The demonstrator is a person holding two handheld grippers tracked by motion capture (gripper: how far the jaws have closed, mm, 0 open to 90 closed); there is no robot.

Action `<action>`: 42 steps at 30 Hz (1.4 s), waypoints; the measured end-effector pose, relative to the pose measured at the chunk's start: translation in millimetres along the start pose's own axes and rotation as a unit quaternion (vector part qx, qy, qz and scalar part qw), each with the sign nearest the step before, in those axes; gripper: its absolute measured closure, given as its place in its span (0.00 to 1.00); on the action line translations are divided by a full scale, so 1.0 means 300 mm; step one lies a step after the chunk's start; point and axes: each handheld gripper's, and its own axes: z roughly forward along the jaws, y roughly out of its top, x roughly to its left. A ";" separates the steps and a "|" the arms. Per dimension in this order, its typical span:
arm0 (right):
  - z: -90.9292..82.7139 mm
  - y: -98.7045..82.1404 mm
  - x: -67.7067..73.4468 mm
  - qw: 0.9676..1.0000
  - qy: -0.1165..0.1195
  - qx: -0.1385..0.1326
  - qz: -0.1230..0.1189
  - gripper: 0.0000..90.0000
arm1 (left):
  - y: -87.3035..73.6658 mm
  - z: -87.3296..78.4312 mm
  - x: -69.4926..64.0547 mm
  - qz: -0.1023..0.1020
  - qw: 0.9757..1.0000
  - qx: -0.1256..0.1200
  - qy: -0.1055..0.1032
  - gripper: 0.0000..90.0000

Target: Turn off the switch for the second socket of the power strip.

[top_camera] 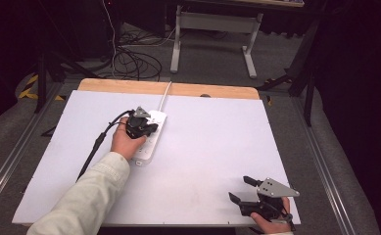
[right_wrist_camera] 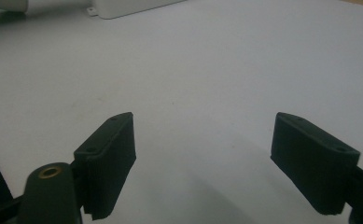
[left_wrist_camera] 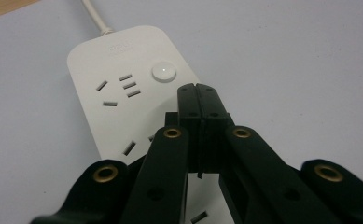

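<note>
Black left claw (left_wrist_camera: 198, 91), clenched, hovers over the power strip (left_wrist_camera: 123, 88); right claw (right_wrist_camera: 202, 163) rests released.

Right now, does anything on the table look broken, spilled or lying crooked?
Nothing stands out. The white power strip lies flat on the table, whole and clean, with the shut left gripper just above it near the round button. The right gripper is open above bare table.
</note>
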 end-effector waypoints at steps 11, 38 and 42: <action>0.002 -0.001 -0.001 1.000 0.001 0.000 0.002 0.25 | -0.003 0.000 -0.002 0.004 1.000 -0.003 0.004 1.00; 0.016 0.009 -0.009 1.000 0.007 -0.003 0.003 0.24 | 0.037 -0.045 -0.030 0.007 1.000 -0.011 0.004 0.98; 0.023 0.014 -0.010 1.000 0.010 -0.003 0.000 0.24 | 0.050 -0.071 -0.035 0.016 1.000 -0.014 0.006 0.98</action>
